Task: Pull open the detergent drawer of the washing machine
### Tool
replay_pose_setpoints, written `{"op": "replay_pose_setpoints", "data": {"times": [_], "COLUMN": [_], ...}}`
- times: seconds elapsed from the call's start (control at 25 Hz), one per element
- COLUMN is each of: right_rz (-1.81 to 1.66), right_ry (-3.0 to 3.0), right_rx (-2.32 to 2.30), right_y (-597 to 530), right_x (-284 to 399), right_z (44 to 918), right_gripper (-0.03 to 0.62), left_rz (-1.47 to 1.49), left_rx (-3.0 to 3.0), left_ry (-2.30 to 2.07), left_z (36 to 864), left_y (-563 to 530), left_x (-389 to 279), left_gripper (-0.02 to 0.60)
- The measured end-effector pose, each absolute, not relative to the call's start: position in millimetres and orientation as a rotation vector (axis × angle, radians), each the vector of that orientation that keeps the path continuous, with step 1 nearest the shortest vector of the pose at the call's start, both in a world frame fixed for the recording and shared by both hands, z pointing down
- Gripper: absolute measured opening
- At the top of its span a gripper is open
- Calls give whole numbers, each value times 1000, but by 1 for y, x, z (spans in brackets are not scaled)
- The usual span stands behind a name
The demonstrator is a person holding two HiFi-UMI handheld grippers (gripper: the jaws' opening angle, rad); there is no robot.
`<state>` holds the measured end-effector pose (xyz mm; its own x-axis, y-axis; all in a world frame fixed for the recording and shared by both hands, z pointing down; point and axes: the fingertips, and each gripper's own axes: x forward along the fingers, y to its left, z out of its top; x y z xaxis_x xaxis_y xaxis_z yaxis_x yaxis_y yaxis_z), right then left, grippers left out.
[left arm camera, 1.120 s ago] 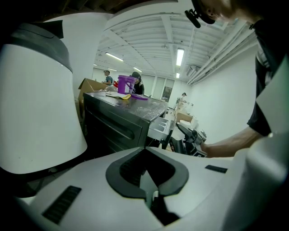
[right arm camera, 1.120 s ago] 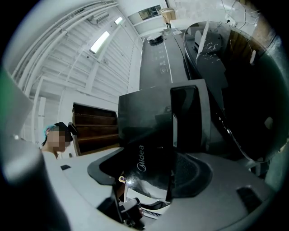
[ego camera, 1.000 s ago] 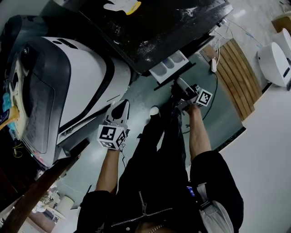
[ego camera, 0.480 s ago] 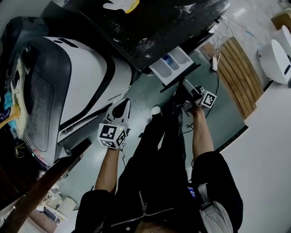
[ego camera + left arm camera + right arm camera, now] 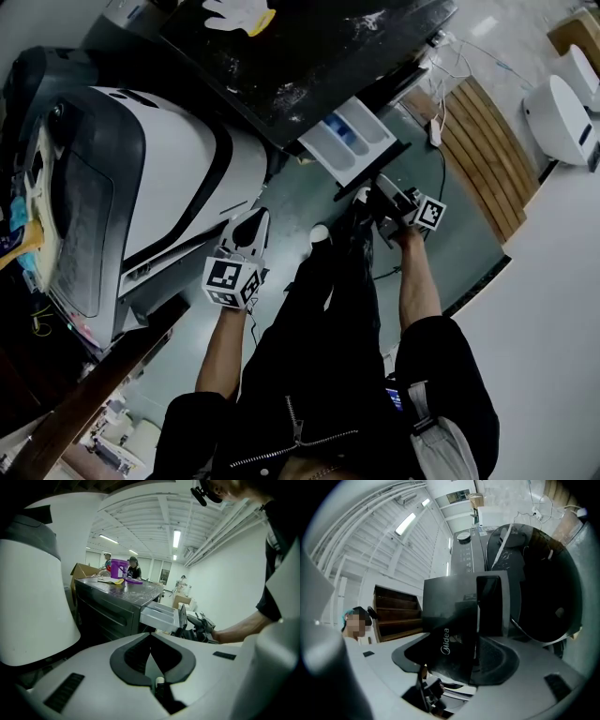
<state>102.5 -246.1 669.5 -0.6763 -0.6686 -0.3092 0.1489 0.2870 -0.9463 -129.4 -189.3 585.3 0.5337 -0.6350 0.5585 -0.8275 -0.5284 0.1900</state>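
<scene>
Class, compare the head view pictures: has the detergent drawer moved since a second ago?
Yes. The detergent drawer has slid further out of the washing machine, toward the lower right in the head view.

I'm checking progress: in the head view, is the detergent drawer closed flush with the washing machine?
No, the detergent drawer juts out from the washing machine, its white compartments open to view.

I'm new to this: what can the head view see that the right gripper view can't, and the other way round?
Only the head view: the left gripper beside a white machine, and a glove on the washer's black top. Only the right gripper view: the Midea print on the front of the detergent drawer, and the washer's round door. Both: the right gripper, its fingers closed on the pulled-out drawer's front.
</scene>
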Motion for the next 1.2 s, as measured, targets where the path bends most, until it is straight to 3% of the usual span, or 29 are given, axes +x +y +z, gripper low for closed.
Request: {"op": "replay_pose_setpoints", "data": {"times": [0.16, 0.36, 0.92, 1.2], "right_rz": [-1510, -1455, -1089, -725], "right_ry": [1985, 2105, 2552, 2696], "right_rx": [-577, -920, -1728, -1740], "right_y": [-233, -224, -202, -208], "right_x": [100, 124, 137, 112], "right_z": [673, 673, 613, 518], "right_gripper": [240, 39, 5, 5], "left_rz": [581, 557, 473, 408], "left_rx": [2370, 2407, 2555, 2659], "left_ry": [-1187, -1174, -1159, -1173], "left_z": [577, 564, 512, 471], "left_y": [-191, -191, -200, -212], "left_x": [-123, -115, -91, -83], "left_gripper": [18, 18, 18, 18]}}
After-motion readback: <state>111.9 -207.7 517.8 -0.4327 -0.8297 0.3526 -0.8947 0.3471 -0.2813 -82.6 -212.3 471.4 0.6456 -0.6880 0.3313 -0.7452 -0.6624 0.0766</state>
